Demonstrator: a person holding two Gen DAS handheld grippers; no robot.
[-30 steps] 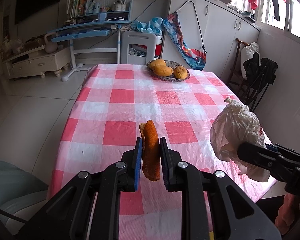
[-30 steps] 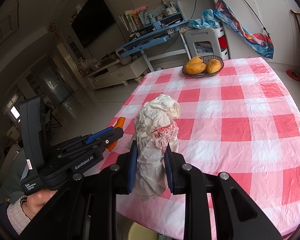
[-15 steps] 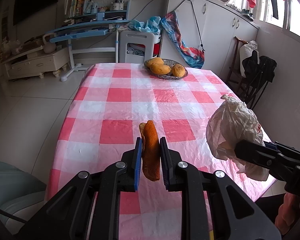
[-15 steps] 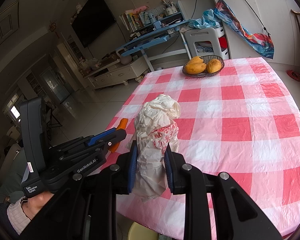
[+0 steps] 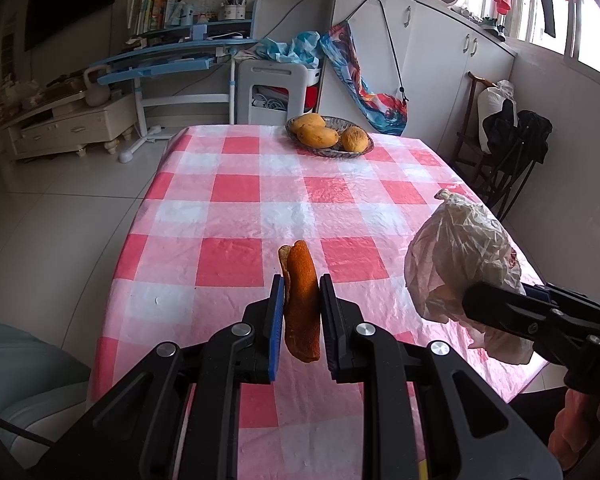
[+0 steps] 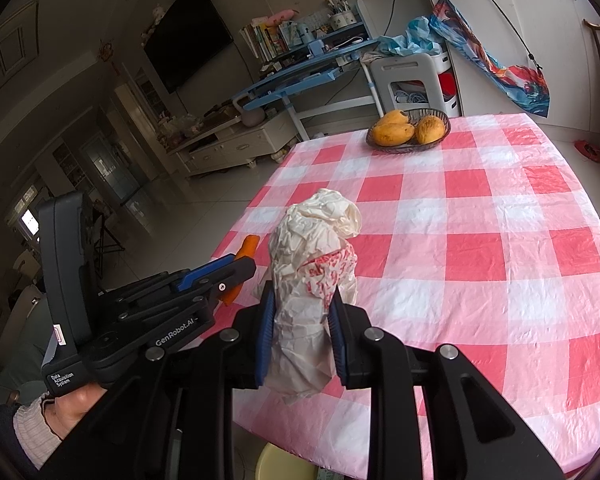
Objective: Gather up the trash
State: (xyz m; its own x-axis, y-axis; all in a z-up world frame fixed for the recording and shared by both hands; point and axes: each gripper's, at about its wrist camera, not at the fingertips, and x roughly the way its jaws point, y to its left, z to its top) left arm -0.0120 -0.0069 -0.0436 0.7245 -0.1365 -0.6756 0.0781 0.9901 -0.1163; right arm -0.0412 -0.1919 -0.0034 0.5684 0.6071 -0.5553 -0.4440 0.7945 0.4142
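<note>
Orange peel (image 5: 301,300) stayed pinched in left hand-held gripper (image 5: 300,322), crumpled wrapper (image 6: 312,280) in right hand-held gripper (image 6: 300,332); both were drawn slightly back from table (image 5: 236,184).

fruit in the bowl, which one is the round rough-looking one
The one at the right end of the bowl: that round fruit has dull, mottled skin, while the two mangoes left of it are longer and smooth yellow.

A pale tiled floor (image 5: 52,208) is seen around a checked table (image 5: 236,188); a blue desk (image 5: 160,60) and white cabinets (image 5: 440,60) are set beyond its far edge
</note>
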